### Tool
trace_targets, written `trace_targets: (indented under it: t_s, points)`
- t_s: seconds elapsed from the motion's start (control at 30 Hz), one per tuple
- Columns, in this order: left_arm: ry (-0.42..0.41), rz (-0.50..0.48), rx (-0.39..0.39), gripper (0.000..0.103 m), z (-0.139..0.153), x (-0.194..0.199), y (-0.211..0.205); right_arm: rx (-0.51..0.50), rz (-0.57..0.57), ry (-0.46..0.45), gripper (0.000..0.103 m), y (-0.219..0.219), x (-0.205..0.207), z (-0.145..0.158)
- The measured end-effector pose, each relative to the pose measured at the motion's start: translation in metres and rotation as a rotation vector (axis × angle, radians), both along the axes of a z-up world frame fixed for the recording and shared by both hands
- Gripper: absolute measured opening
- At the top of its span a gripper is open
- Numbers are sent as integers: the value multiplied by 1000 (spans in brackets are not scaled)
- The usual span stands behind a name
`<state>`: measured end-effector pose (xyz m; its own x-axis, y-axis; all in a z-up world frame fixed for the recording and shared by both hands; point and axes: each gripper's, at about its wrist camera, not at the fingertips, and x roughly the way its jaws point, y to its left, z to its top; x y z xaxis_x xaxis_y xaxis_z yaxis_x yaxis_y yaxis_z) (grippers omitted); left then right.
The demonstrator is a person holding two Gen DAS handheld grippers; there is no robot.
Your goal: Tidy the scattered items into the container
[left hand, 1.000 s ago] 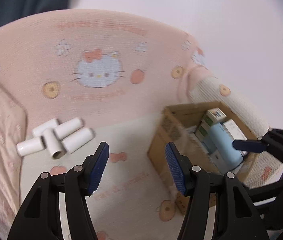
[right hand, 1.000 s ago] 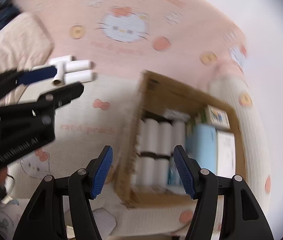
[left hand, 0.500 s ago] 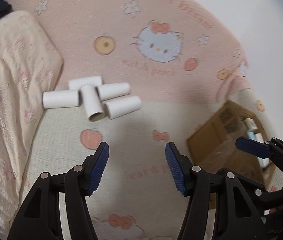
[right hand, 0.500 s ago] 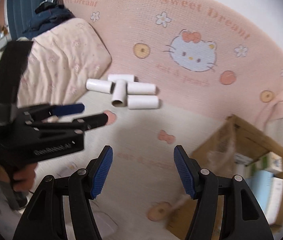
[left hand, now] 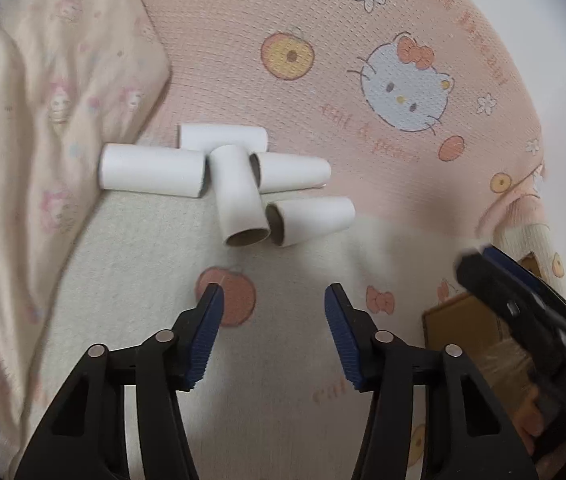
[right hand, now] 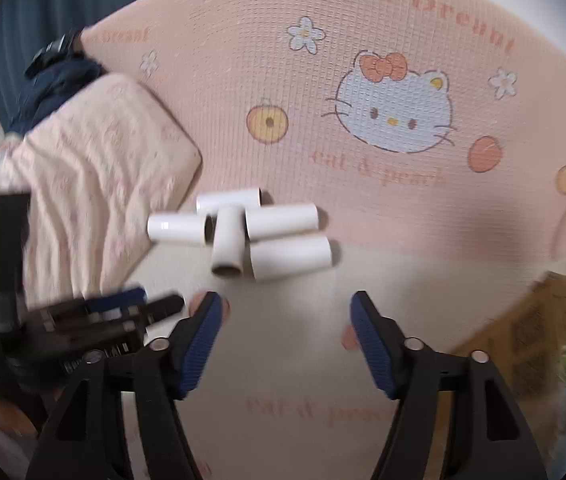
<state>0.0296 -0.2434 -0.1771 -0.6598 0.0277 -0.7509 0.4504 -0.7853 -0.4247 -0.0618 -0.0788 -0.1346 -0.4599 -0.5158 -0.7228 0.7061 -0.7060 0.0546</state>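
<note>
Several white cardboard tubes (left hand: pixel 239 196) lie in a loose cluster on the pink and cream bedspread, also in the right wrist view (right hand: pixel 243 232). My left gripper (left hand: pixel 271 300) hovers just short of the cluster, its jaws closing with nothing between them. My right gripper (right hand: pixel 285 306) sits a little nearer than the tubes, its jaws opening and empty. The cardboard box (right hand: pixel 543 320) shows at the right edge, with boxes and a pale blue item inside. In the left wrist view only a corner of the box (left hand: pixel 467 328) is visible behind the right gripper's body.
A pale floral pillow (left hand: pixel 43 120) lies left of the tubes, also in the right wrist view (right hand: pixel 83 160). Dark clothing (right hand: pixel 59 76) rests behind it. The white wall rises past the bed's far right edge.
Both grippers swung away from the box toward the tube cluster and dropped lower. The tubes now look larger and nearer. The left jaws narrowed slightly and the right jaws widened.
</note>
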Motion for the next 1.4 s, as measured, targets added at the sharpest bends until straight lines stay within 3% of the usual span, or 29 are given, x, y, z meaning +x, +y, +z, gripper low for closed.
trace_targets:
  t_s: [0.17, 0.37, 0.43, 0.63, 0.8, 0.87, 0.93, 1.03, 1.17, 1.4]
  points:
    - [-25, 12, -62, 53, -18, -17, -1, -83, -33, -38, 68, -17, -35, -35]
    - [3, -27, -83, 35, -17, -32, 1, -136, -74, -92, 68, -20, -66, -61]
    - [4, -38, -105, 28, -15, -41, 3, -186, -81, -154, 69, -21, -79, -69]
    - [-11, -93, -170, 28, -10, -73, 6, -341, -205, -392, 69, -15, -124, -90]
    - [-53, -97, -44, 28, -25, -99, -5, -481, -307, -533, 69, -7, -149, -99]
    - [-57, -94, 24, 31, -32, -106, -10, -474, -333, -565, 69, -10, -158, -103]
    - [-74, -80, 24, 36, -36, -110, -12, -474, -343, -578, 69, -12, -165, -104]
    - [-74, -71, 19, 37, -38, -110, -11, -433, -311, -595, 69, -19, -173, -109]
    - [-90, -76, 44, 37, -42, -109, -12, -429, -290, -636, 57, -17, -172, -118]
    - [-83, -59, 91, 37, -50, -114, -16, -353, -242, -570, 53, -30, -168, -124]
